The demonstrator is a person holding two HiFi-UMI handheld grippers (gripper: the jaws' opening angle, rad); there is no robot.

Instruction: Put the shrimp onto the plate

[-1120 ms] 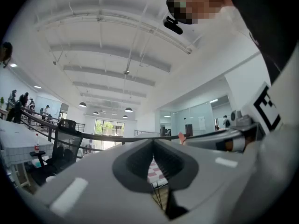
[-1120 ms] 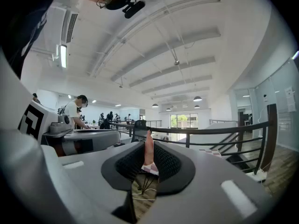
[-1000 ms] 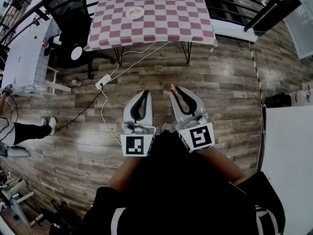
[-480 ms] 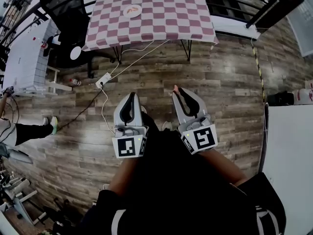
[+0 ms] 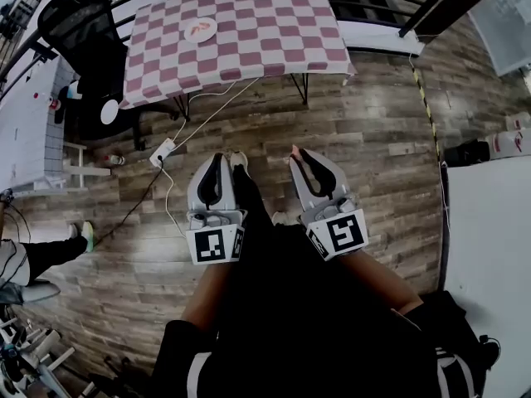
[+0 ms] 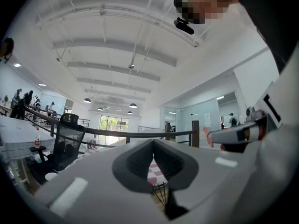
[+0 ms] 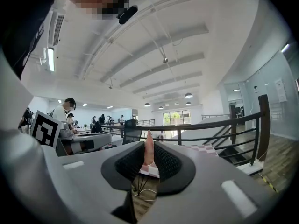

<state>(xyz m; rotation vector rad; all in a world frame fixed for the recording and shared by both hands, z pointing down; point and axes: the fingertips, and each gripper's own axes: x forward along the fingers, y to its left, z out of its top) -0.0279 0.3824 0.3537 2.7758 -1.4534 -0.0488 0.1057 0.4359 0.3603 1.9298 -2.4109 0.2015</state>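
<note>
Since the earlier frame the checkered worktop point(image 5: 274, 23) and its plate point(image 5: 212, 25) have slid leftward in the head view. The left gripper point(image 5: 217, 157) has drawn a little in toward our body, and a shoe now shows just beside it.

Our right gripper point(image 5: 296, 157) is clenched on the shrimp point(image 7: 148, 148). The pale pink body is pinched between the ribbed pads, its long axis runs along the jaws, and its narrow end pokes out past the tips. The left gripper has its jaws brought together with nothing between them.

The plate sits at the far left end of the worktop, well apart from both grippers across bare wooden floor. From the shrimp it lies ahead and to the left. So the empty left gripper is on the nearer side, while the loaded right one must, we judge, travel forward and across.

Neither gripper view shows the plate. An orange curl lies on it, too small to identify. The pads hide the lower part of the shrimp.
</note>
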